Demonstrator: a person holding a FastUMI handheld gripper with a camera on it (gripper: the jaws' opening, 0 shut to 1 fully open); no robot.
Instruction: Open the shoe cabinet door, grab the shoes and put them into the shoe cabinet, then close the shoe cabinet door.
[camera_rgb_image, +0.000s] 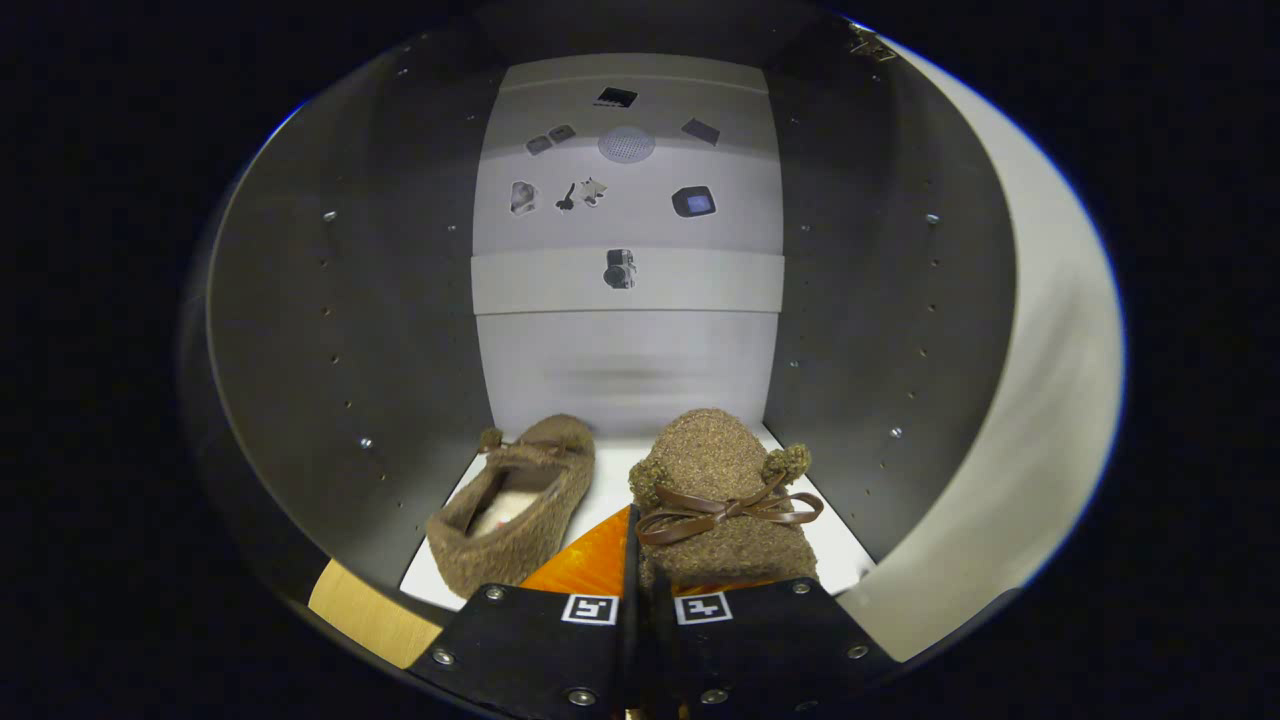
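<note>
Inside the shoe cabinet (350, 330), two shoes sit on its shelf (610, 485): left shoe (515, 510) at lower centre-left, right shoe (725, 500) beside it, just ahead of the hand-held gripper (640, 610), whose fingers are closed together.

Shoe cabinet (350, 330): dark side walls with rows of small holes, pale back panel, white floor; door open. Left shoe (515, 505): brown fuzzy slipper, lying on the cabinet floor by the left wall, tipped, opening showing a pale lining. Right shoe (725, 500): same brown fuzz, leather bow and pompoms, upright beside it, nearer the right wall.
</note>
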